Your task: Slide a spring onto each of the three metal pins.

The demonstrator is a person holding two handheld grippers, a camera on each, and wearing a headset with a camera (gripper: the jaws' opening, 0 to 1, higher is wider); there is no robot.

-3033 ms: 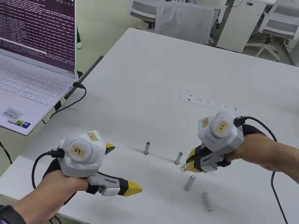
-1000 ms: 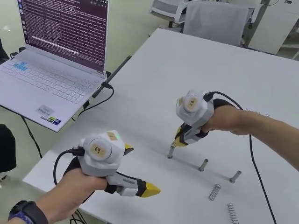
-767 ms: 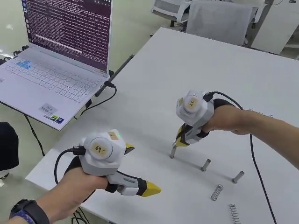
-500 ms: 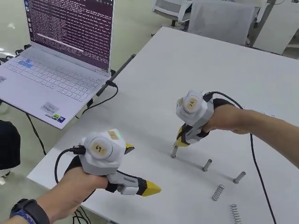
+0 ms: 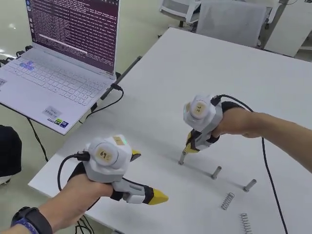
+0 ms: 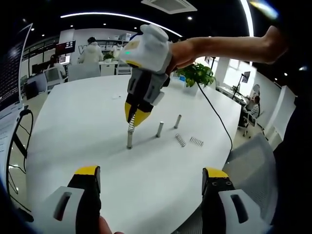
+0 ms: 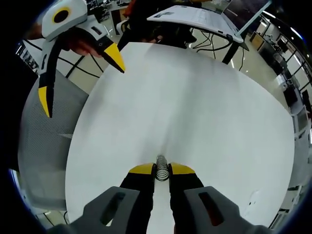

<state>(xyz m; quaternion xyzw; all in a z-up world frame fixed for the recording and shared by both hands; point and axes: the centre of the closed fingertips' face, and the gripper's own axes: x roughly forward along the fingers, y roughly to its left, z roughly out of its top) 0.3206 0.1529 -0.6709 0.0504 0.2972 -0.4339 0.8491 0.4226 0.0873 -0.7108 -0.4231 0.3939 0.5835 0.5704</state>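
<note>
**Head view:** At a white table (image 5: 161,68) beside an open laptop (image 5: 58,63), the right gripper (image 5: 188,148) points down onto the end pin (image 5: 182,158). This pin stands first in a row with the middle pin (image 5: 216,172) and the far pin (image 5: 249,185), both upright and bare. Two loose springs (image 5: 225,200) lie near the far pin, on the person's side of the row. The left gripper (image 5: 146,176) hangs well apart from the work, jaws spread wide and holding nothing.

**Left gripper view:** The right gripper's yellow tips pinch a spring (image 6: 130,127) by its upper coils. Its lower end sits directly above the end pin and seems to touch the top. Whether the first turn has slipped over the pin is too fine to tell.

**Right gripper view:** The jaws are nearly together, clamped on the spring's sides, with its open bore showing between them.

The coil looks light and made of thin wire, so a hard pinch would likely squash it, bend it or make it jump free. The sensible hold is gentle, across the sides and high up, leaving the lower mouth free for the pin. The pin appears small and freestanding, and might tip if nudged sideways.
</note>
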